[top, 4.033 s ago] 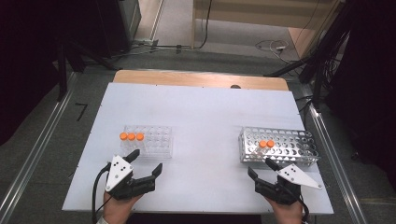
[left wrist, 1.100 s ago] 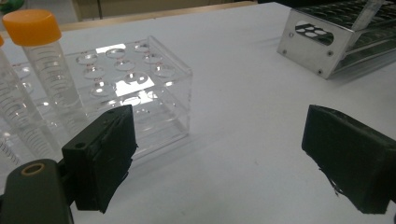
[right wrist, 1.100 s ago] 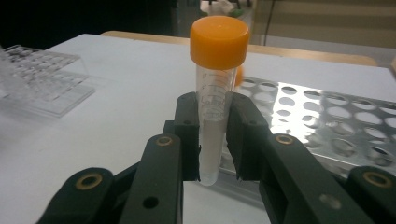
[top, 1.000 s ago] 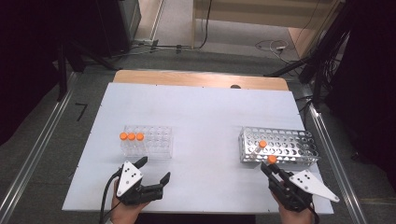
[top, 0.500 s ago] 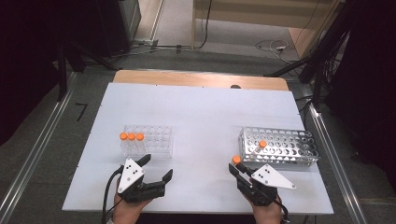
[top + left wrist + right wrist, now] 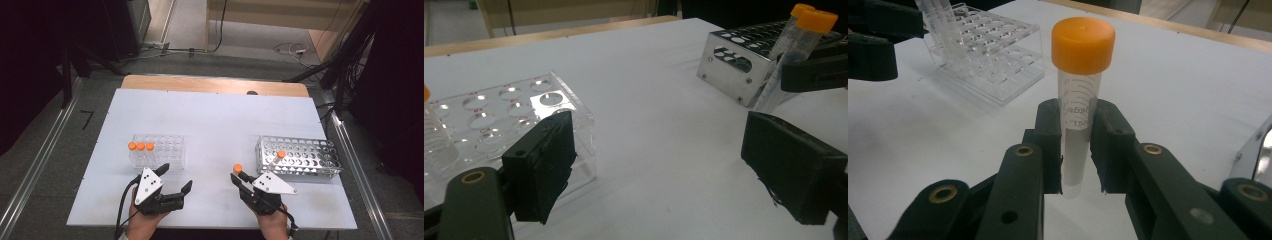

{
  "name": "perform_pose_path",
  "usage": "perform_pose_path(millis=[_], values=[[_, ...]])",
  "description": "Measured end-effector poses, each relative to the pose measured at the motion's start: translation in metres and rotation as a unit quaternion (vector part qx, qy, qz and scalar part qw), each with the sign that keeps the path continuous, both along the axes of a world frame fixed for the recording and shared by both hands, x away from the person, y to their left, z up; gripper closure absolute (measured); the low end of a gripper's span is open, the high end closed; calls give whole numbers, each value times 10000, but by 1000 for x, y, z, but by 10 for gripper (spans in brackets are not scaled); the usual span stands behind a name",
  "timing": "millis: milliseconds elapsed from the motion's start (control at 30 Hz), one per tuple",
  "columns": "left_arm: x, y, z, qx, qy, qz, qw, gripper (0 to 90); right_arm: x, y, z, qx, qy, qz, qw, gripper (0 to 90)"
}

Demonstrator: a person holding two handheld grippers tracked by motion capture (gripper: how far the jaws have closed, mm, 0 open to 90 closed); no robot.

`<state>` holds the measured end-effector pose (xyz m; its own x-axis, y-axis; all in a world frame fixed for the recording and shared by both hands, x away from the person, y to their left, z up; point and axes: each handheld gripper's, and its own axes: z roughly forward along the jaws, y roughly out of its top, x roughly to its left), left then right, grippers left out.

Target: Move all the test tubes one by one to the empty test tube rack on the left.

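The white tabletop (image 6: 215, 125) carried two racks. Clock directions below refer to the high view, with the tabletop centre as the dial centre.

1. Metal tube rack (image 6: 300, 157): stood at 4 o'clock, near the right edge. One orange-capped tube (image 6: 281, 154) stood in a hole near its left end.
2. Clear plastic tube rack (image 6: 157, 150): stood at 8 o'clock. Three orange-capped tubes (image 6: 140, 146) stood in a row along its left side. In the left gripper view this rack (image 6: 514, 120) lay just behind the left jaw.
3. Left tongs (image 6: 175, 177): sat at 7 o'clock, just in front of the clear rack. The jaws stood wide apart and had just been closing slightly. Nothing lay between them; bare tabletop showed in the gap.
4. Right tongs (image 6: 237, 175): sat at 5 o'clock, between the two racks and just left of the metal rack. The jaws were clamped on a centrifuge tube (image 6: 1079, 100).
5. Centrifuge tube: held upright, orange cap uppermost, pads pressing on both sides of its clear body below the cap. Printed graduation marks showed on the wall. In the high view its cap (image 6: 237, 168) appeared at the jaw tips, apart from both racks.
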<state>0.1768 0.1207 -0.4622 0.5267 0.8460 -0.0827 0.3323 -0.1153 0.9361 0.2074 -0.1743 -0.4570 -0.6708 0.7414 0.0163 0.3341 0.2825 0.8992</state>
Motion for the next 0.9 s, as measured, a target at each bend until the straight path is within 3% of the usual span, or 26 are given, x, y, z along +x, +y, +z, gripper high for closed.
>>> perform_pose_path(millis=[900], values=[[12, -15, 16, -46, -104, -219, 9997, 147, 10, 44, -3, -69, 59, 358, 9993, 729]])
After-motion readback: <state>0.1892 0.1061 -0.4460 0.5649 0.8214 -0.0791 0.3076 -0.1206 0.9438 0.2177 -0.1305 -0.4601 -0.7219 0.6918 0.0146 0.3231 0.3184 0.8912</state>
